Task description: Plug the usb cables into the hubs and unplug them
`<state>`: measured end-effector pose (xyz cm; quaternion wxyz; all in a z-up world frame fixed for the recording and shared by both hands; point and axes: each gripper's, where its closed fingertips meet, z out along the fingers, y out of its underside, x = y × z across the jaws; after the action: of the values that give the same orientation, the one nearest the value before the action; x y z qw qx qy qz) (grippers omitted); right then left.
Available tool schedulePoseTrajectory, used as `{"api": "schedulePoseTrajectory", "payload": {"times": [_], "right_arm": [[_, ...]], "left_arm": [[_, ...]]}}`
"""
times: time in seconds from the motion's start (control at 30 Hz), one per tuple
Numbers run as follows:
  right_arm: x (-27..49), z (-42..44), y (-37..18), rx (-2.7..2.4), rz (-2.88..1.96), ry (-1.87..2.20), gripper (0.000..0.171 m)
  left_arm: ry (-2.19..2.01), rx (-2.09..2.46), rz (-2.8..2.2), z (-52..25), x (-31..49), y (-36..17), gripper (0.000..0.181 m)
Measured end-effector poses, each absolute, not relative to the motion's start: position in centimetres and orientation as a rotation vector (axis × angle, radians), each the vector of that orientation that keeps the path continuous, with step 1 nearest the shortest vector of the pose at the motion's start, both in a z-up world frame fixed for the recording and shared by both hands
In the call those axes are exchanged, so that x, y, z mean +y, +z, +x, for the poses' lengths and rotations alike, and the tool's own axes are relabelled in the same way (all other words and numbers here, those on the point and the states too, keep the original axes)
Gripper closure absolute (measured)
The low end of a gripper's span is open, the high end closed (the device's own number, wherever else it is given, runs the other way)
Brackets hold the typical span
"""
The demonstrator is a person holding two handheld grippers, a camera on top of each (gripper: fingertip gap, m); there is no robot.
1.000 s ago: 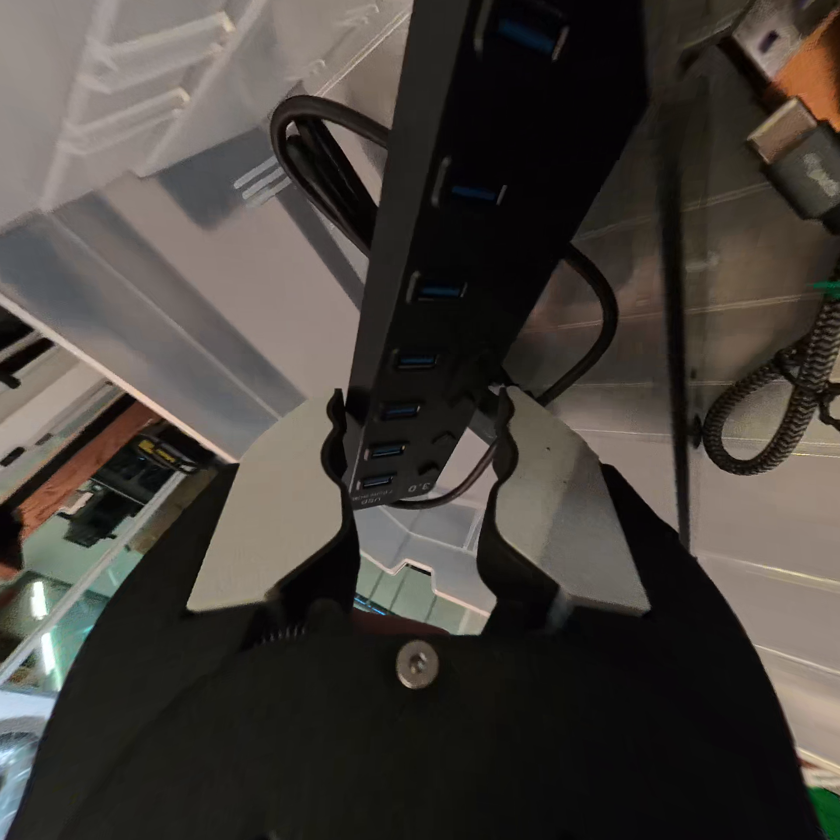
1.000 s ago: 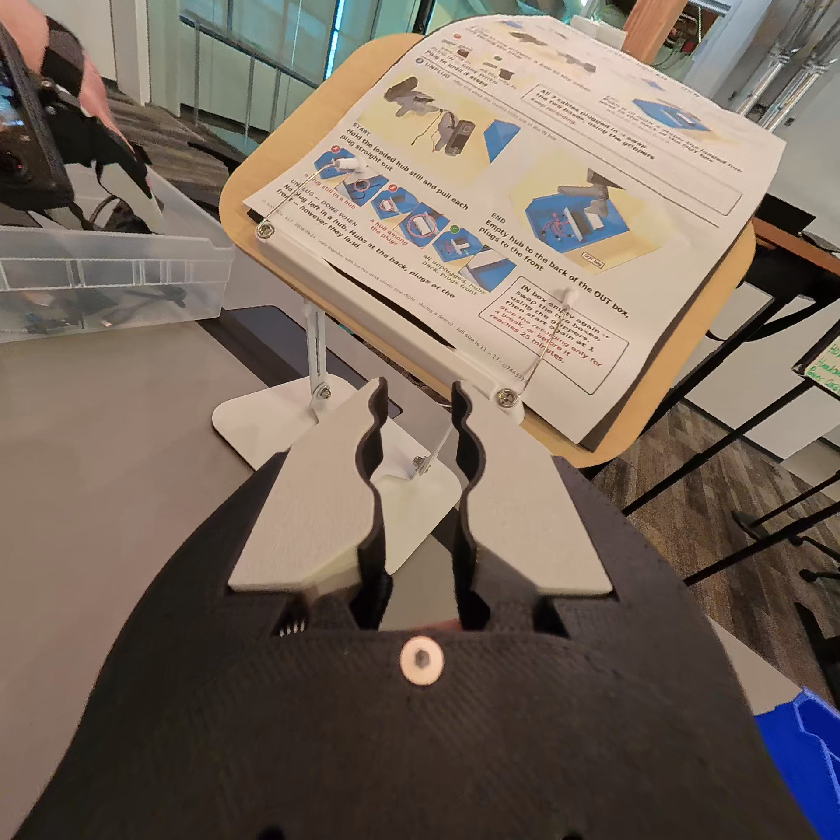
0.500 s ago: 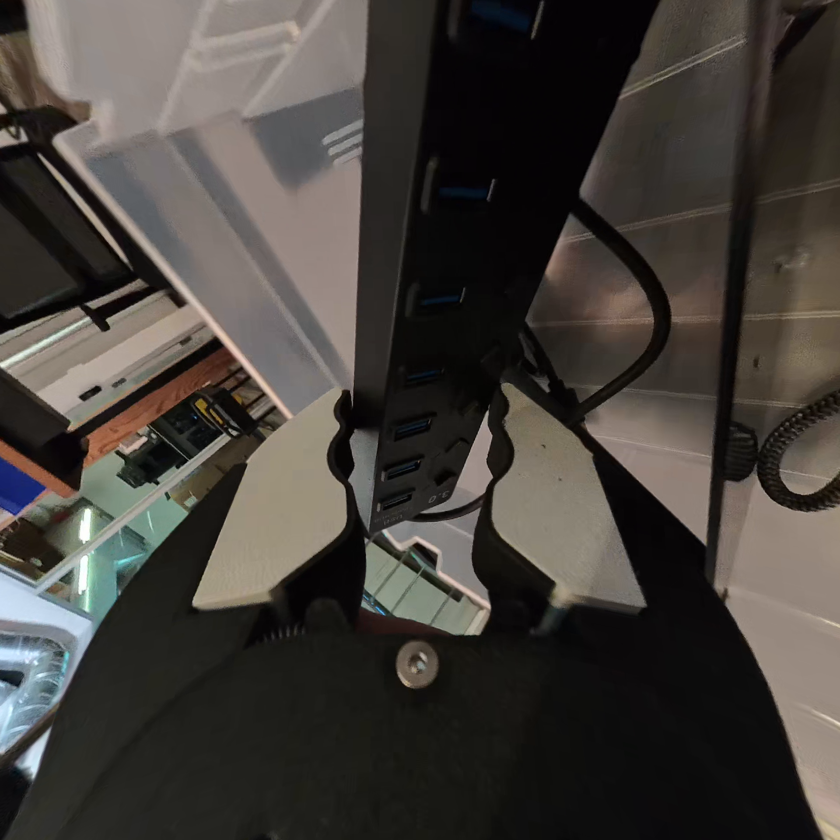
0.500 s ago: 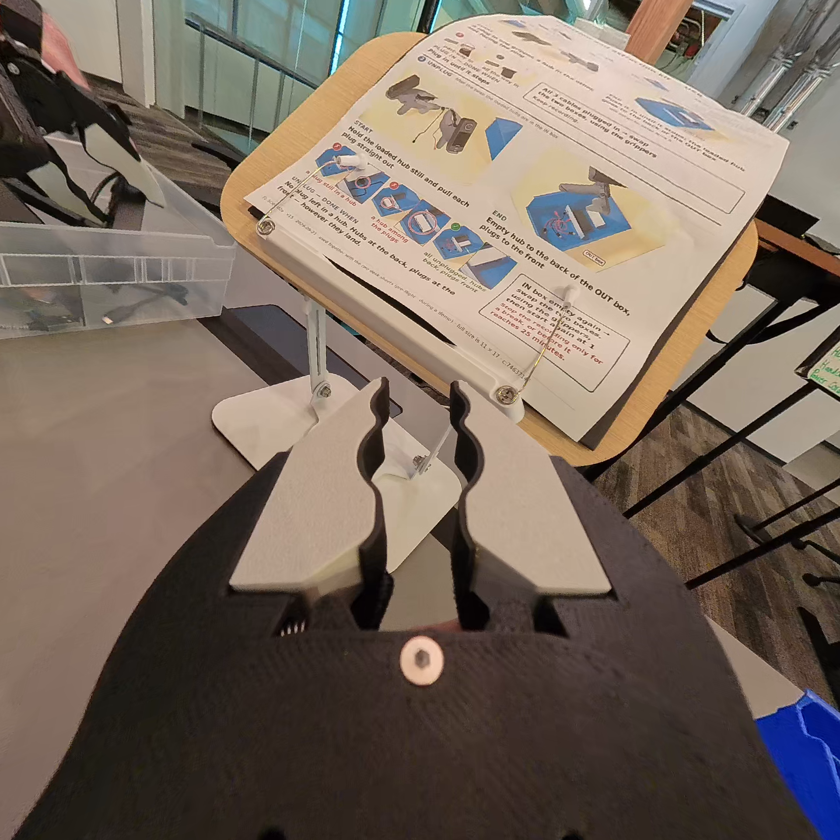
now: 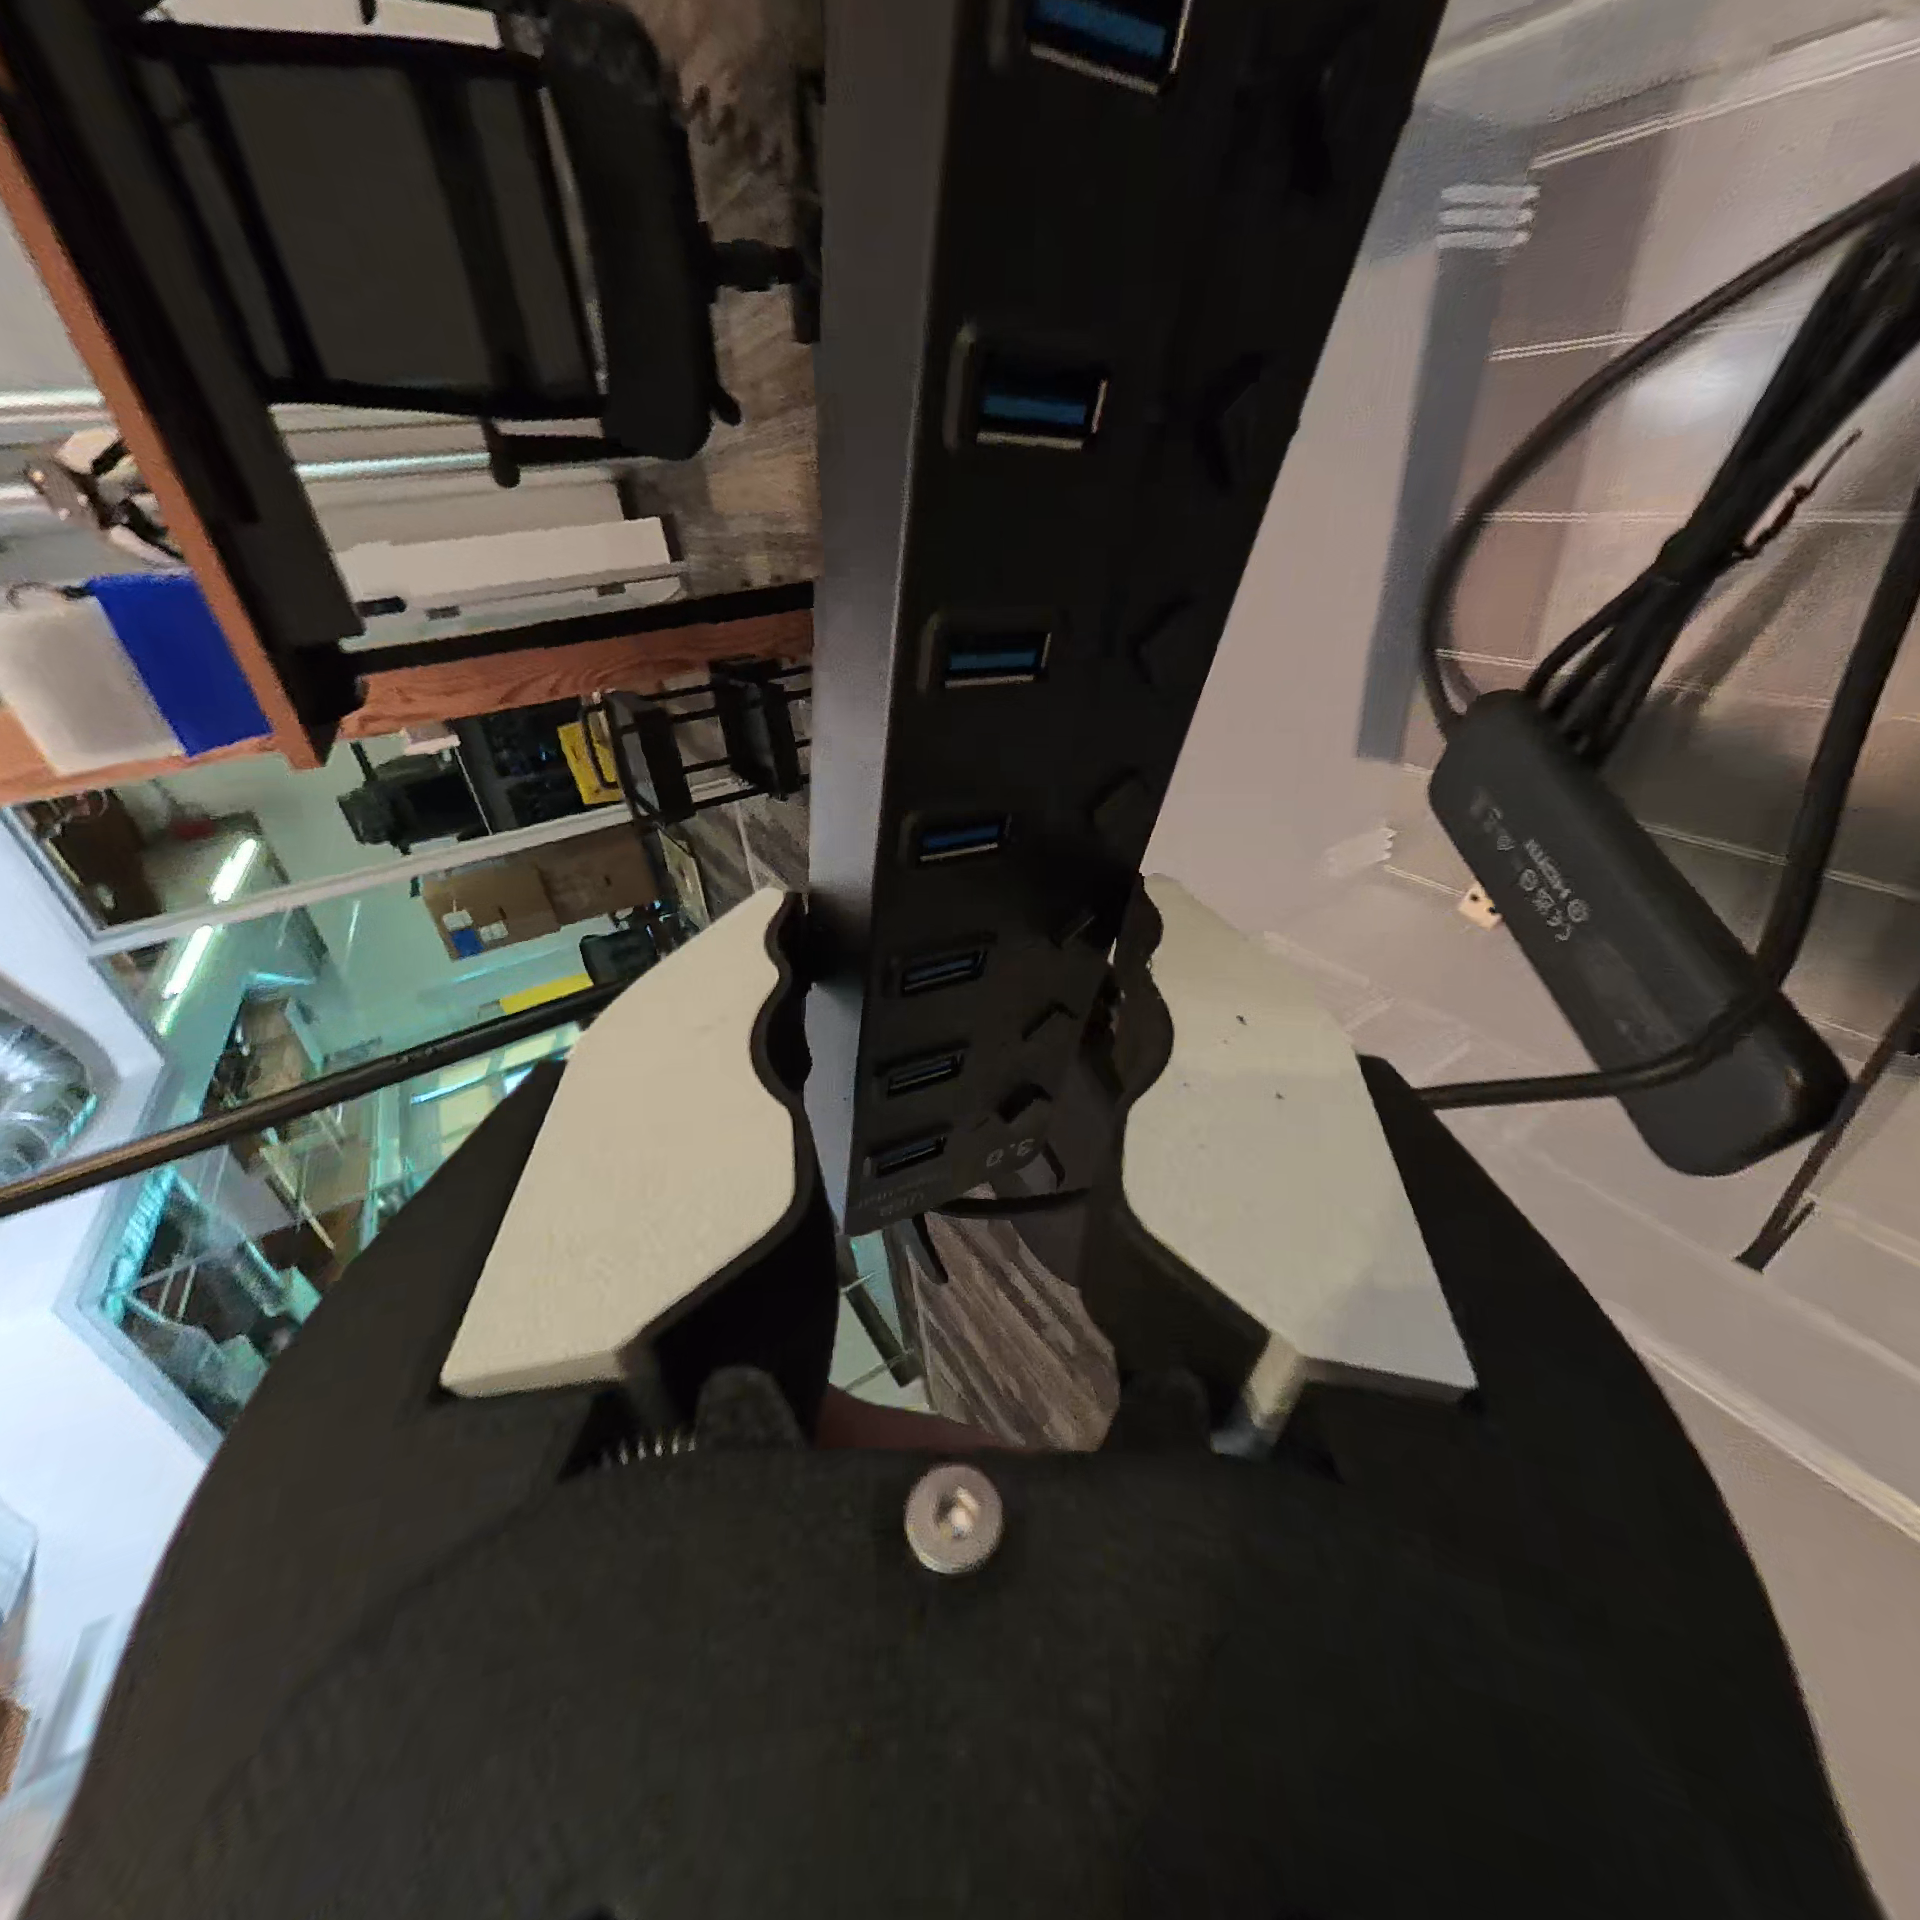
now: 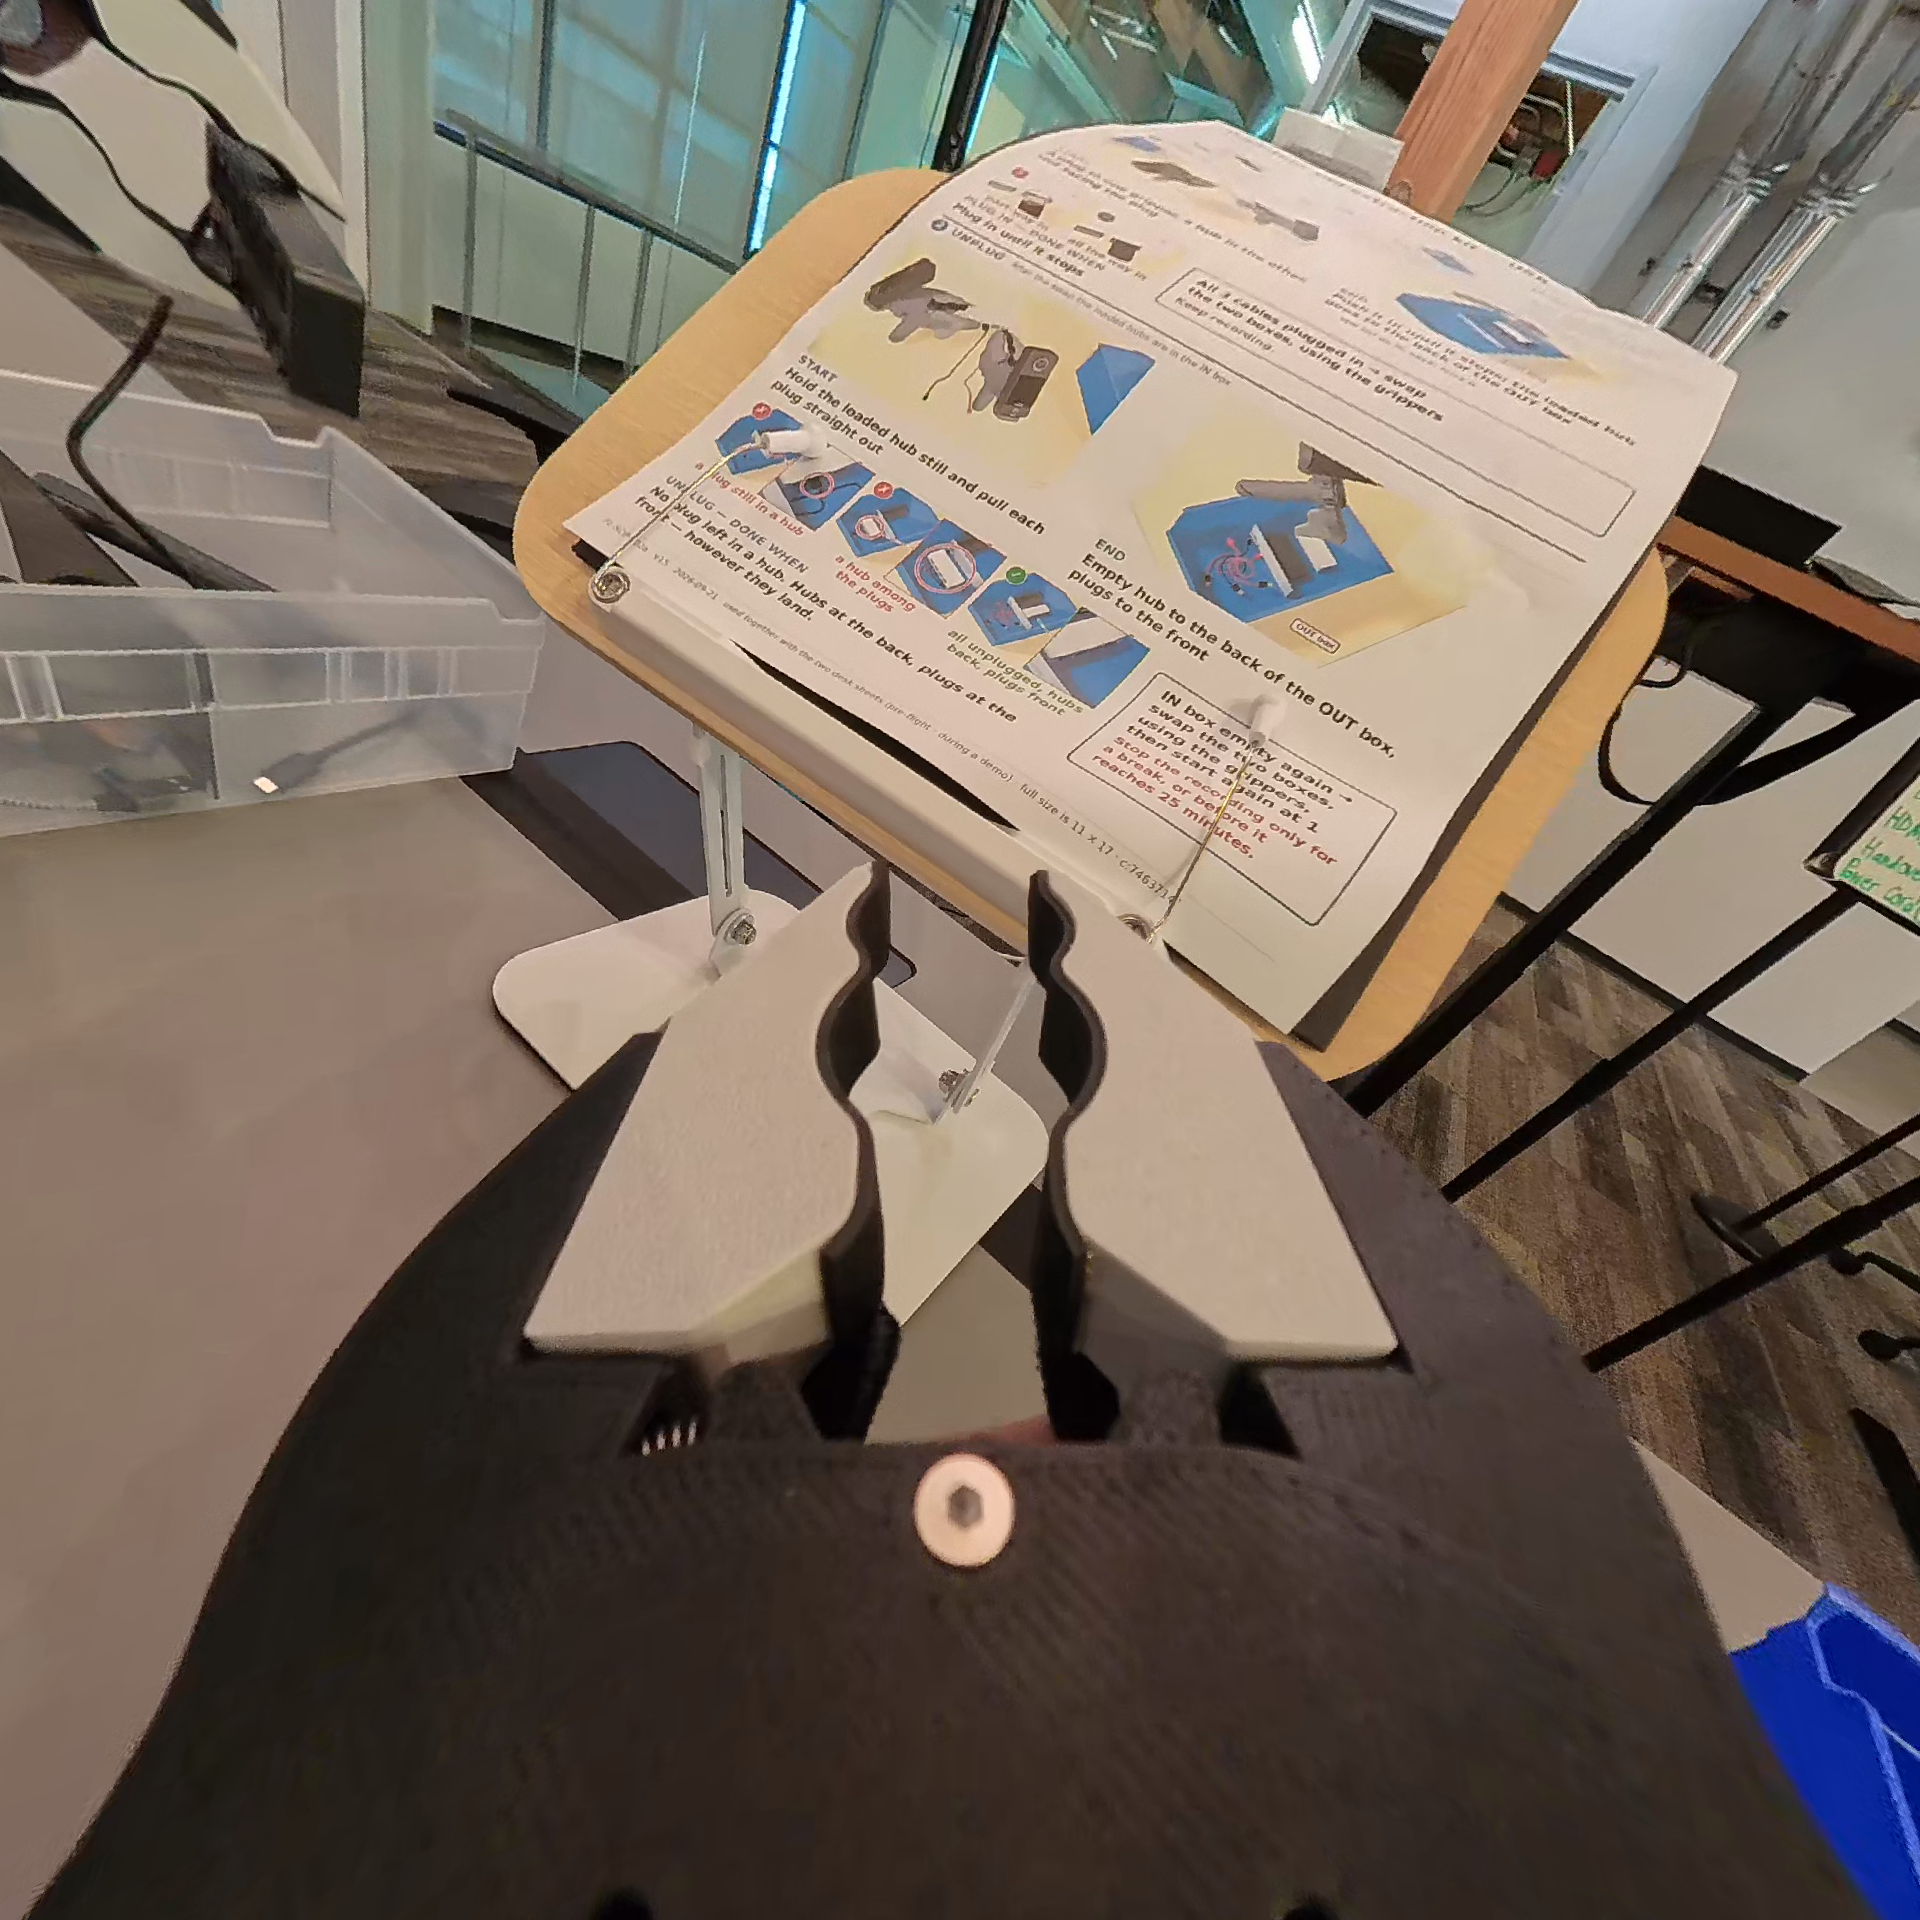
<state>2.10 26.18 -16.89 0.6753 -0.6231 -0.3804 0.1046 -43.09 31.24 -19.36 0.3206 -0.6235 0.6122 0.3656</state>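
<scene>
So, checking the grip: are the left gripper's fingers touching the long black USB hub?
Touching. Left wrist view shows the left gripper fingers pressed against both sides of the long black USB hub.

Looking like open-plan office or lab workspace: grey tabletop (image 6: 260, 1091) carrying clear plastic parts bin (image 6: 312, 623) and illustrated paper instruction sheet (image 6: 1195, 499) on white stand; glass partition walls (image 6: 623, 125) and wood-plank floor (image 6: 1621, 1039) showing behind black-legged desks (image 6: 1766, 623).
</scene>
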Motion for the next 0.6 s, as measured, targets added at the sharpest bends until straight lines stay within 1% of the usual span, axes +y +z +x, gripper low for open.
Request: {"api": "schedulePoseTrajectory", "payload": {"times": [0.3, 0.6], "right_arm": [[25.9, 2.0, -16.3, -0.852, -1.388, 0.246, 0.146], [25.8, 2.4, -15.7, -0.837, -1.38, 0.258, 0.147]], "left_arm": [[1.001, 1.48, -1.599, -42.9, 30.6, -12.8, 0.125], [0.89, 1.234, -1.596, -40.7, 31.3, -5.8, 0.124]]}}
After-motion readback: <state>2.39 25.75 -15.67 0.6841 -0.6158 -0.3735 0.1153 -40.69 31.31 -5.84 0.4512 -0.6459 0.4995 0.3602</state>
